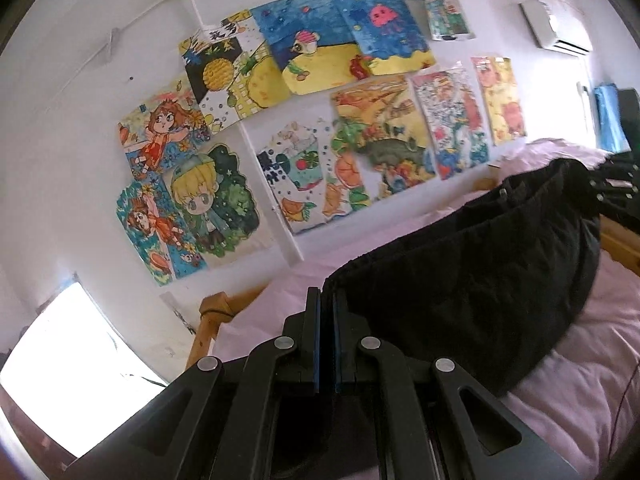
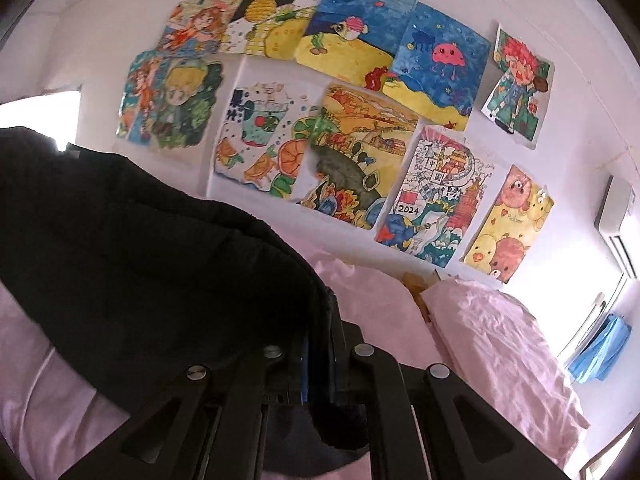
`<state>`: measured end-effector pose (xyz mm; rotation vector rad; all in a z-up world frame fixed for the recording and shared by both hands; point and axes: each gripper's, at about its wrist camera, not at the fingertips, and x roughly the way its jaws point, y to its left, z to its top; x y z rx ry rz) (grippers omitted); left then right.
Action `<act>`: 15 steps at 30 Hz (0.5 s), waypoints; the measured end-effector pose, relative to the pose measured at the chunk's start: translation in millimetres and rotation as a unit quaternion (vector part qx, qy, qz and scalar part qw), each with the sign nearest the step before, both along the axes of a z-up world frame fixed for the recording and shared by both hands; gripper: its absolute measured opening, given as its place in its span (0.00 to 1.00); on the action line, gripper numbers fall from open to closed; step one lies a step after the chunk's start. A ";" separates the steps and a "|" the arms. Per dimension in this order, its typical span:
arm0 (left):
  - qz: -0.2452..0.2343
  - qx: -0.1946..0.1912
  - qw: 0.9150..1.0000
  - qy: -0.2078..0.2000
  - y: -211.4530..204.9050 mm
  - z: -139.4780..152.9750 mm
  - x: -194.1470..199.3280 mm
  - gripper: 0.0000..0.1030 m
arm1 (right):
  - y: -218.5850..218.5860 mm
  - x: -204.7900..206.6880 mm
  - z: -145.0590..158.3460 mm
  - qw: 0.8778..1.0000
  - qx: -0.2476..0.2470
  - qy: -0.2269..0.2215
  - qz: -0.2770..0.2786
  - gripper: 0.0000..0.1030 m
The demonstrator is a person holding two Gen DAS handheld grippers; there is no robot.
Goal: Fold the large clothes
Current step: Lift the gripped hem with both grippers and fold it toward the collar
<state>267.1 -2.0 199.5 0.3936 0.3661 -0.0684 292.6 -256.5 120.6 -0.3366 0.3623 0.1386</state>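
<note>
Both claws clamped on the waistband, black trousers strung up over the bed

The left claw is pinched tight on one end of the black trousers, fabric caught right between its blue pads, and the right claw is doing the same at the other end, with cloth bunched over and under its jaws. Holding by both ends like this looks like the point: the garment sags in an arc between them and hangs out flat instead of crumpled, so it's ready to lay down for a fold. The lower part still drapes onto the pink bedsheet. A pink pillow sits off to the right claw's side, clear of the trousers. Behind it all, a white wall covered in kids' drawings, with an air conditioner up high.
</note>
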 end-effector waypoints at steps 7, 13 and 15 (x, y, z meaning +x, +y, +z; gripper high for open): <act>0.039 0.004 0.999 -0.030 -2.5 -13.8 68.7 0.04 | -0.1 59.4 -16.7 1.000 0.014 -0.014 -0.013 0.07; 0.059 -0.007 0.998 -0.021 3.4 -38.1 125.8 0.04 | 5.6 115.1 -36.9 1.000 0.013 0.003 -0.018 0.07; 0.063 -0.012 0.998 -0.013 6.3 -47.4 143.1 0.04 | 9.2 128.6 -46.2 1.000 0.003 0.006 -0.020 0.07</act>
